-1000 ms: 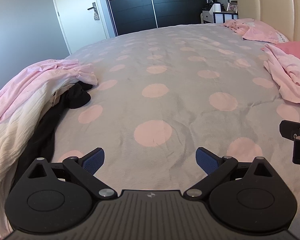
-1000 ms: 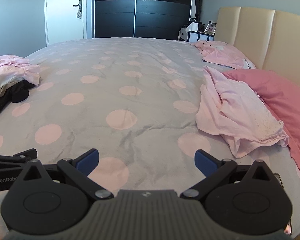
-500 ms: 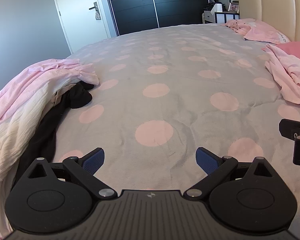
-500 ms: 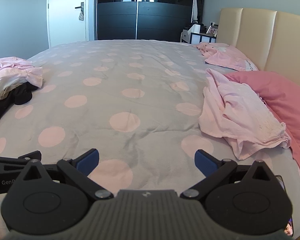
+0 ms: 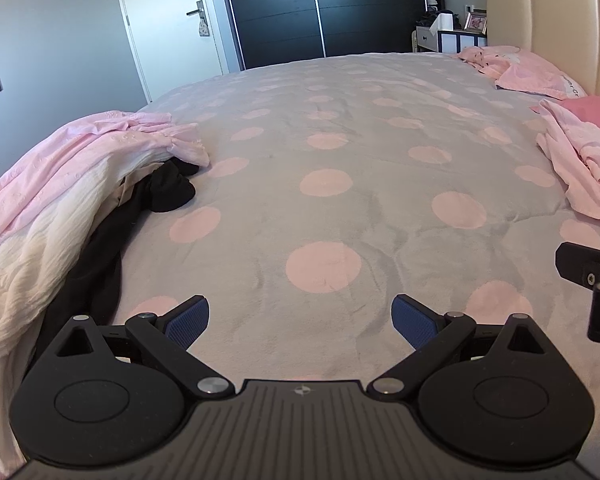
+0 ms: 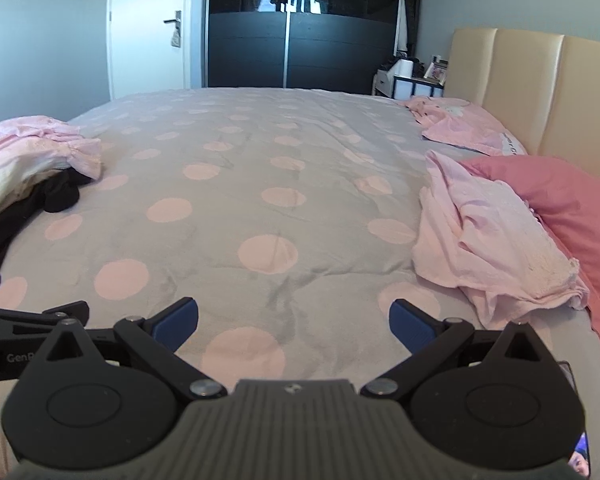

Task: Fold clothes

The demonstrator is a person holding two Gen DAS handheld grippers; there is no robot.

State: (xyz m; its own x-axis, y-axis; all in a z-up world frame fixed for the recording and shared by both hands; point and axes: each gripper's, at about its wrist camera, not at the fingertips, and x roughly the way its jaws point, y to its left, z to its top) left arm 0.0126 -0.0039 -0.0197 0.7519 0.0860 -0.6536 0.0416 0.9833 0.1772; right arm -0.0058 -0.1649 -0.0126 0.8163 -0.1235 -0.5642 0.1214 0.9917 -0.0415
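A pile of clothes lies at the bed's left edge: a pink garment (image 5: 84, 148), a cream one (image 5: 40, 248) and a black one (image 5: 168, 188); the pile also shows in the right wrist view (image 6: 32, 152). A crumpled light pink garment (image 6: 488, 240) lies at the right, also in the left wrist view (image 5: 580, 164). My left gripper (image 5: 300, 320) is open and empty above the bedspread. My right gripper (image 6: 294, 320) is open and empty above the bedspread, left of the light pink garment.
The bed has a grey bedspread with pink dots (image 5: 340, 140). A dark pink pillow (image 6: 572, 208) and a pale pink pillow (image 6: 464, 124) lie by the cream headboard (image 6: 540, 80). A dark wardrobe (image 6: 296, 28), a white door (image 5: 168, 28) and a nightstand (image 6: 408, 80) stand beyond.
Both views have lifted and tilted up a little, showing more of the room beyond the bed. Both grippers stay open and empty.
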